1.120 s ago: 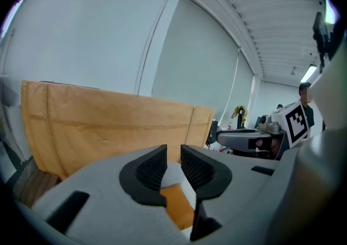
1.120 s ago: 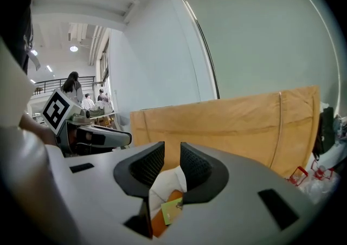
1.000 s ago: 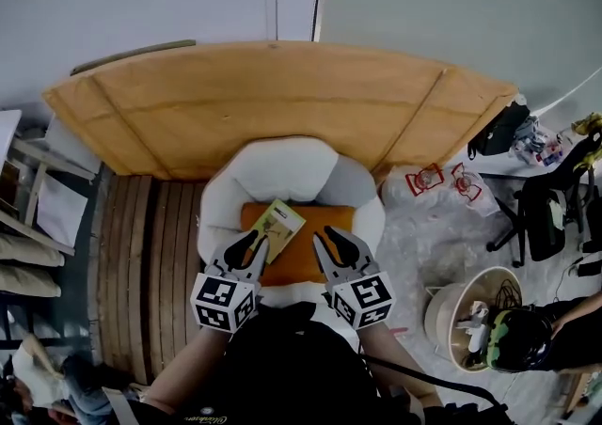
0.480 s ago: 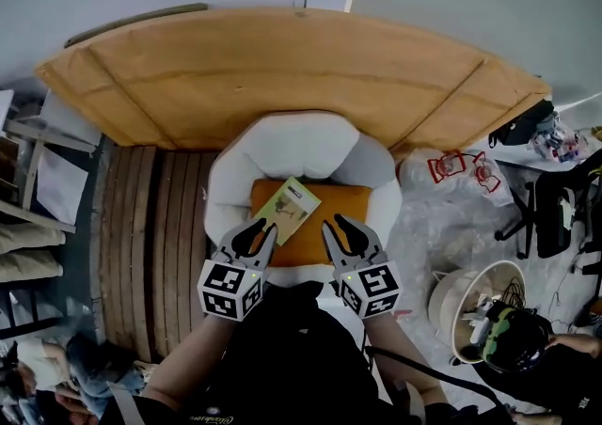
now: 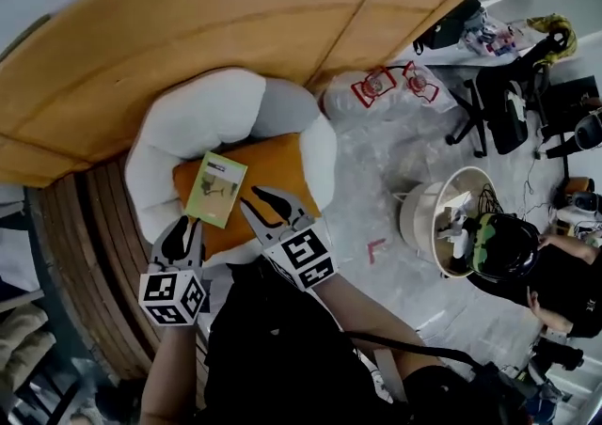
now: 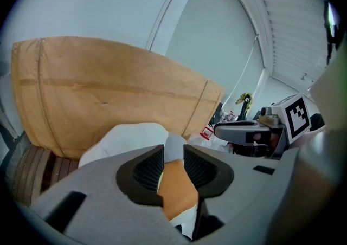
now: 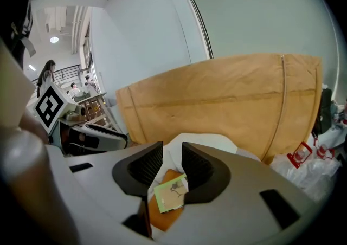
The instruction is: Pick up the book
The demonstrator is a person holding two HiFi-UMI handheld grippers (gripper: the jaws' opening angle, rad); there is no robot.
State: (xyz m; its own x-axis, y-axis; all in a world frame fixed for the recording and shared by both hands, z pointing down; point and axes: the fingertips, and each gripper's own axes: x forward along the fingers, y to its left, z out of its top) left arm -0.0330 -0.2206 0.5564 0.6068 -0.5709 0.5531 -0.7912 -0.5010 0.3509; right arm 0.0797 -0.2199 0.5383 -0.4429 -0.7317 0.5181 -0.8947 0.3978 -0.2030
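Note:
A thin green book (image 5: 216, 190) lies flat on the orange seat cushion (image 5: 275, 167) of a white padded armchair (image 5: 202, 108). My left gripper (image 5: 185, 231) hovers at the cushion's front edge, just below the book's near corner. Its jaws are opening, and only the cushion (image 6: 176, 184) shows through the gap of the left gripper (image 6: 173, 154). My right gripper (image 5: 266, 204) is to the right of the book, over the cushion. Its jaws are also opening a little. The book (image 7: 172, 193) shows beyond the right gripper (image 7: 172, 158), not between the pads.
A big tan padded panel (image 5: 188, 28) stands behind the armchair. Wooden slats (image 5: 85, 235) lie to its left. Plastic bags (image 5: 395, 89), a round basket of clutter (image 5: 442, 221), an office chair (image 5: 503, 103) and a person (image 5: 555, 273) are to the right.
Both grippers have sunk toward the seat cushion and their jaws stand slightly wider. The head view has swung, so the chair sits further left. The book has not moved on the cushion.

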